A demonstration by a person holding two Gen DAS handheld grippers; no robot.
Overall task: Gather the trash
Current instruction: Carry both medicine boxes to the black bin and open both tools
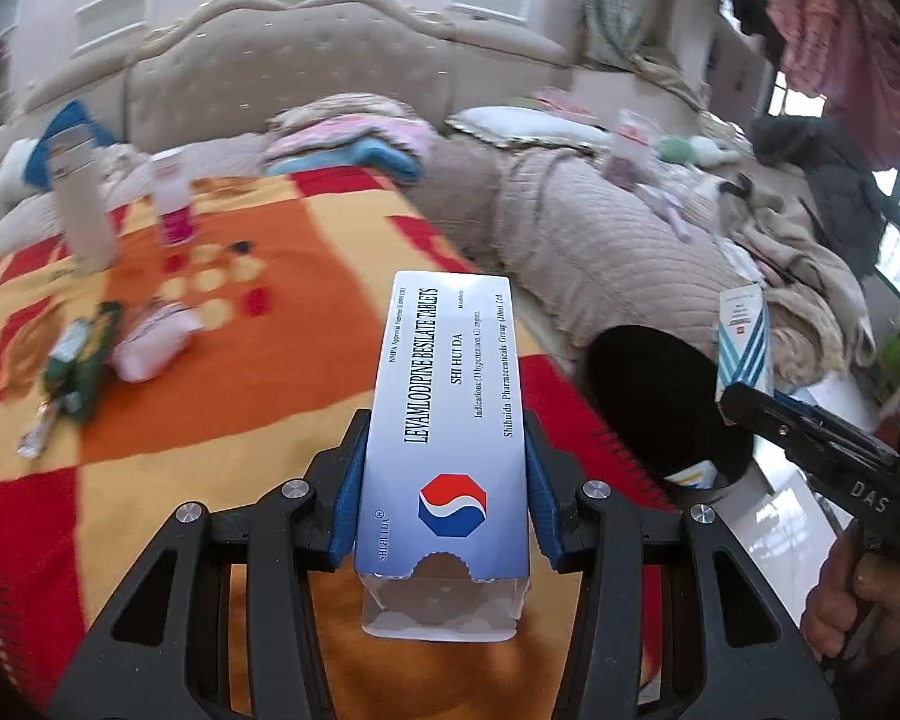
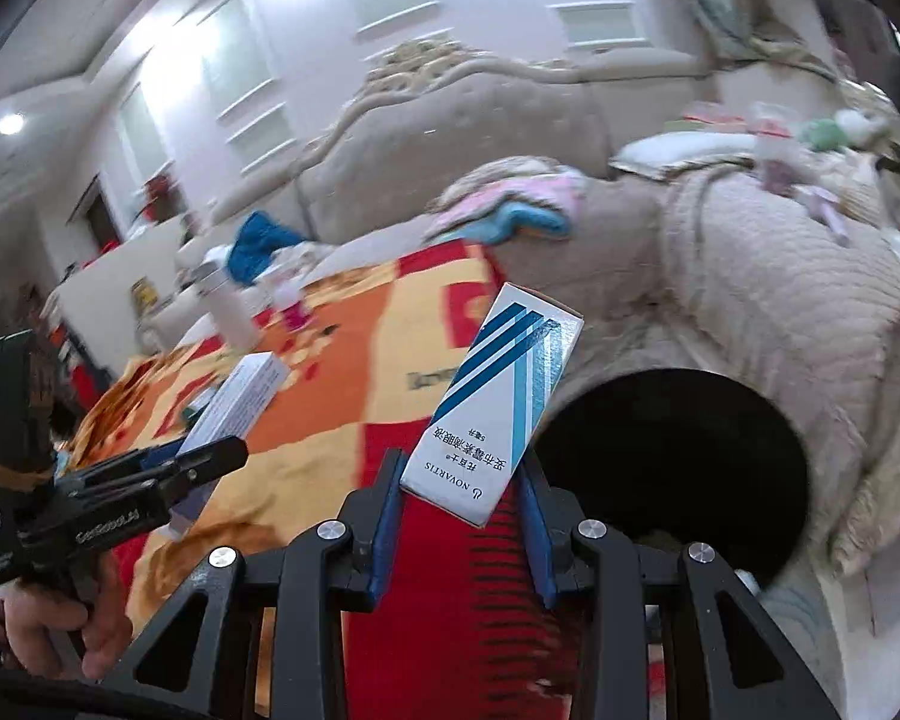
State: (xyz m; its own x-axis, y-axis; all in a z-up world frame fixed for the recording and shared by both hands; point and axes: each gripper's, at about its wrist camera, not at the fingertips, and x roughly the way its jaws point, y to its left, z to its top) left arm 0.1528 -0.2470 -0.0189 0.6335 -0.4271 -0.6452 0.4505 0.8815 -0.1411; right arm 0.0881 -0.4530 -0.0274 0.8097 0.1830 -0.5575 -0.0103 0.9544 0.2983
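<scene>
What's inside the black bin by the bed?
The black bin looks almost wholly dark inside. In the left wrist view a bit of yellow-and-white packaging shows low at its mouth. Anything deeper is hidden by shadow and the rim.

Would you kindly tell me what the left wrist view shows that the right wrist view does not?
Only the left wrist view shows the green packet and the white wrapper lying on the blanket. Only the right wrist view shows the Novartis name on the striped box. Both show the tablet box clamped in the left tool, the striped box clamped in the right tool, and the black bin.
</scene>
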